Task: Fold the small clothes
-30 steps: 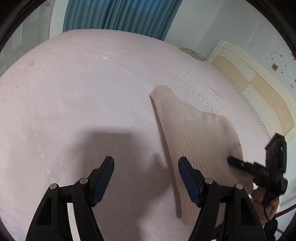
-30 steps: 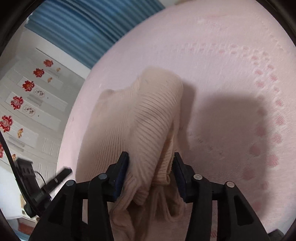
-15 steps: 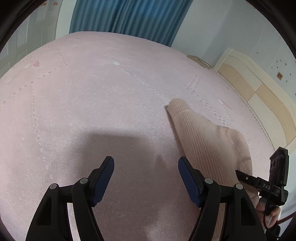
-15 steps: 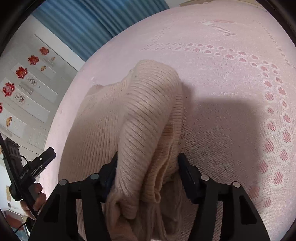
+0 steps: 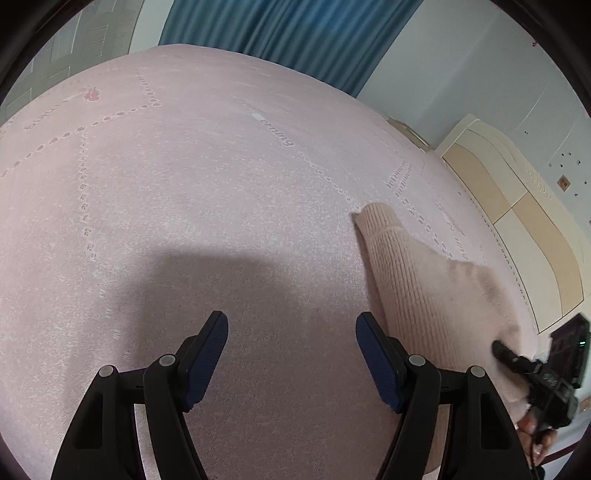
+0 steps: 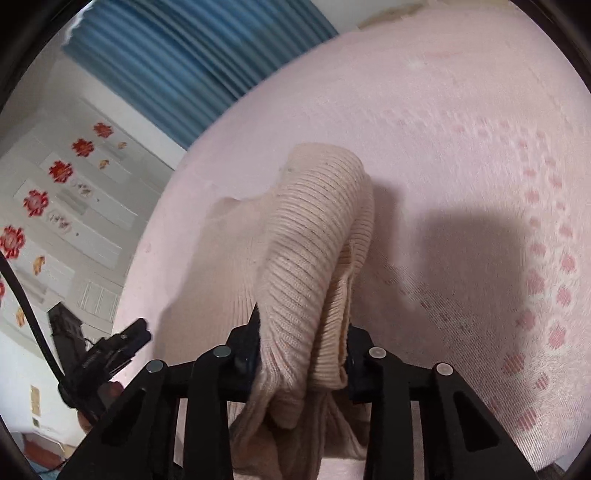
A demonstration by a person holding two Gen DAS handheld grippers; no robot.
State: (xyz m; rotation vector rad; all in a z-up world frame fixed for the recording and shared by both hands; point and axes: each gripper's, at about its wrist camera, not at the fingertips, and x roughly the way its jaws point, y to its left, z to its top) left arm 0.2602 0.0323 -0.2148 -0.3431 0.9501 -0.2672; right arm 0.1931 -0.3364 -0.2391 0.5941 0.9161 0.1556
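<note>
A small beige ribbed sweater [image 5: 436, 306] lies on a pink bedspread [image 5: 203, 192], to the right of my left gripper [image 5: 291, 354]. The left gripper is open and empty above the bare bedspread, its right finger near the sweater's left edge. In the right wrist view my right gripper [image 6: 301, 350] is shut on a bunched fold of the sweater [image 6: 314, 240], which humps up between the fingers and trails away from me. The right gripper also shows at the right edge of the left wrist view [image 5: 535, 369].
A cream headboard [image 5: 517, 214] stands at the right of the bed. Blue curtains [image 5: 280, 33] hang behind it. A white wardrobe with red flower stickers [image 6: 55, 206] is to the left in the right wrist view. The left gripper shows there too [image 6: 107, 350].
The left gripper has drawn back and left, away from the sweater. The right gripper has closed tighter on the bunched sweater fold and shifted with it.
</note>
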